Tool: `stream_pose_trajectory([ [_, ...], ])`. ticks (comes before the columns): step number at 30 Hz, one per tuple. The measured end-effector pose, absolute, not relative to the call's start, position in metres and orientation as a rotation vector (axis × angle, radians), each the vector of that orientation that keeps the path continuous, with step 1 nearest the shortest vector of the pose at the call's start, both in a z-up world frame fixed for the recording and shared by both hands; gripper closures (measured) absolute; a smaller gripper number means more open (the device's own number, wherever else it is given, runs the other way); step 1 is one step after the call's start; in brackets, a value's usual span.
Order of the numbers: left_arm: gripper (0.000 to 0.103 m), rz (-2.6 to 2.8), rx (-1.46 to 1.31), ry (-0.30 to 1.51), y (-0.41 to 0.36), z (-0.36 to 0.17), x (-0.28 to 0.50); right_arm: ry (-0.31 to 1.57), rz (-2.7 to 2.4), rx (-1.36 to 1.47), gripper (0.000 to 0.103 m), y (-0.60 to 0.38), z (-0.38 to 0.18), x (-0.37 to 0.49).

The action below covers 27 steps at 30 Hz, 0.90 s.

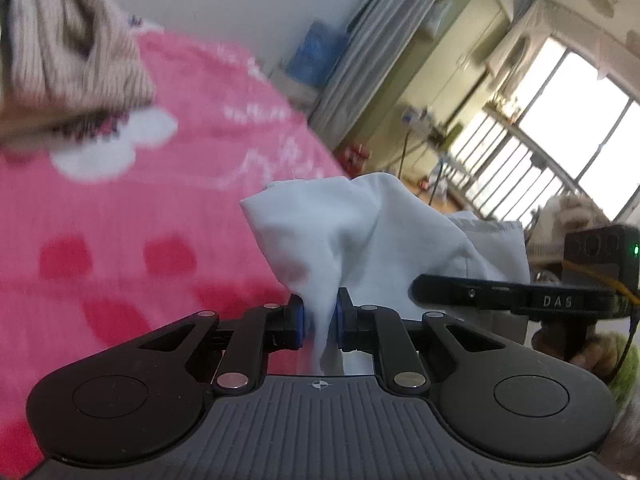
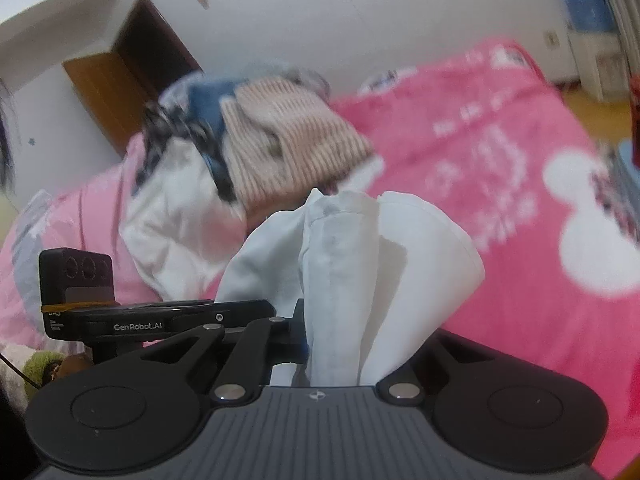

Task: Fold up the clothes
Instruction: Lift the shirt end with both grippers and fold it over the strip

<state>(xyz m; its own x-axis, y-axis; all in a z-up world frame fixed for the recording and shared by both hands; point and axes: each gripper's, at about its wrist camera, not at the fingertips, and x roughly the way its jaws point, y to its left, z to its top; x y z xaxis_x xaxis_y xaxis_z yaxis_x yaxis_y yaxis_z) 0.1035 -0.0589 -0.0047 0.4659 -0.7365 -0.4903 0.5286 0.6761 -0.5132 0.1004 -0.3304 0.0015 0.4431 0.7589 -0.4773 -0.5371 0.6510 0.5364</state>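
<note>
A pale blue-white garment (image 1: 360,232) is lifted off the pink bed cover (image 1: 120,240). My left gripper (image 1: 320,316) is shut on a bunched edge of it, the blue pads pressing the cloth from both sides. In the right wrist view the same garment (image 2: 360,264) rises in folds out of my right gripper (image 2: 332,344), which is shut on it; the cloth hides the right finger. Each gripper shows in the other's view, the right gripper (image 1: 500,296) beside the cloth and the left gripper (image 2: 160,320) at the lower left.
A pile of clothes topped by a beige ribbed knit (image 2: 288,136) lies on the bed, also at the upper left as the knit (image 1: 68,48). A wooden door (image 2: 116,92) stands behind. Curtain (image 1: 380,40), cabinet and bright window (image 1: 560,128) lie beyond the bed's edge.
</note>
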Motion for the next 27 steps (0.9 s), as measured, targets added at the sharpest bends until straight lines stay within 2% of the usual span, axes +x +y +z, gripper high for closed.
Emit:
stream_pose_trajectory([
  [12,0.091,-0.811,-0.237,0.445,-0.072,0.096,0.176,0.440,0.852,0.352,0.095,-0.304,0.095,0.183],
  [22,0.091,-0.815,-0.239,0.201,-0.090,0.261,0.217,0.200,0.785,0.319,0.095,-0.289,0.263,0.245],
  [27,0.091,-0.851,-0.275,0.201,-0.095,0.325,0.206,0.163,0.753,0.307,0.095,-0.292,0.343,0.238],
])
